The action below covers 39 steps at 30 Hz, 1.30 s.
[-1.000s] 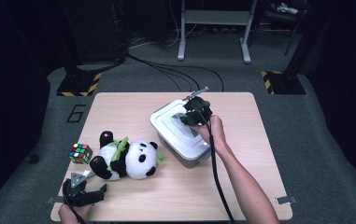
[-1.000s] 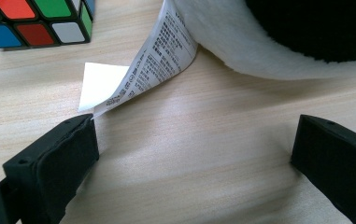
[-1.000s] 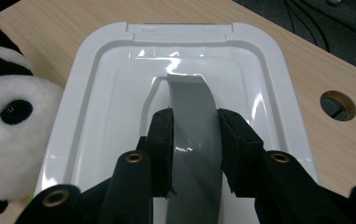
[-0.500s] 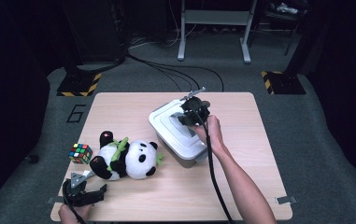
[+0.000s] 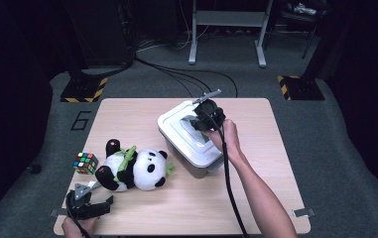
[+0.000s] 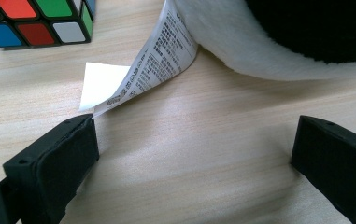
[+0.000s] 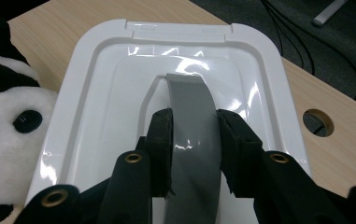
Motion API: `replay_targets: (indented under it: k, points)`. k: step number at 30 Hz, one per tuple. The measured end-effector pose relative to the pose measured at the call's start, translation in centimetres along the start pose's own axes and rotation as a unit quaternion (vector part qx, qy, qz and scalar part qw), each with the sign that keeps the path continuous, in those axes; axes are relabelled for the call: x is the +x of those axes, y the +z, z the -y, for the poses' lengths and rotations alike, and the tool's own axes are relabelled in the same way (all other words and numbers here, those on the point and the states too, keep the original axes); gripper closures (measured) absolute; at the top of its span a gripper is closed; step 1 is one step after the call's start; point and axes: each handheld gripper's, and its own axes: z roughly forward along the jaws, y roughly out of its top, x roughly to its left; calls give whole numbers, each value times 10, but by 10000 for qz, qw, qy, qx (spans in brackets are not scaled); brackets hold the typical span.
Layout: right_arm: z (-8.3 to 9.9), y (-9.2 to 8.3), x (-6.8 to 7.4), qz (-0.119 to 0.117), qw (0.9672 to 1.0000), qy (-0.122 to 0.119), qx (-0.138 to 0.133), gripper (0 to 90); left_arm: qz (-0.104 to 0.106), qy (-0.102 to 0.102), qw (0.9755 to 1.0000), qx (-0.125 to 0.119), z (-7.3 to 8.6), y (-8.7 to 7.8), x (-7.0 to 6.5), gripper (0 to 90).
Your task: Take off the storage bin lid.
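Right gripper (image 7: pixel 192 140) clamped on grey handle (image 7: pixel 192 107) of white box (image 5: pixel 176 130) lid (image 7: pixel 110 93); lid on, contents hidden.

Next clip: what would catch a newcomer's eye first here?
The right gripper clamped on the grey handle of the white lid at mid-table. Next, the plush panda lying on the left with a colourful cube beside it. The left gripper sits open at the near left corner, one jaw at the panda's paper tag.

White box (image 5: pixel 186 136) with right tool (image 5: pixel 207 118) slightly farther left.
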Motion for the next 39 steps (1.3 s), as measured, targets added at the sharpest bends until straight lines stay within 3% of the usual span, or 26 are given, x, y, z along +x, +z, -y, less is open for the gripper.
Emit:
replay_targets:
  k: [11,14,23,39]
  points:
    - [-1,-16,-7,18,9999,-34,-104,667,27,-36,10000,-8,0,-1,1,6]
    - [-1,-20,-10,44,9999,76,-131,667,30,-41,10000,-22,0,0,1,4]
    - [1,-38,-25,120,9991,88,-385,667,-32,36,10000,35,0,0,-1,0]
    - [14,-62,-52,324,9978,318,-480,666,-22,77,10000,20,0,0,-2,0]
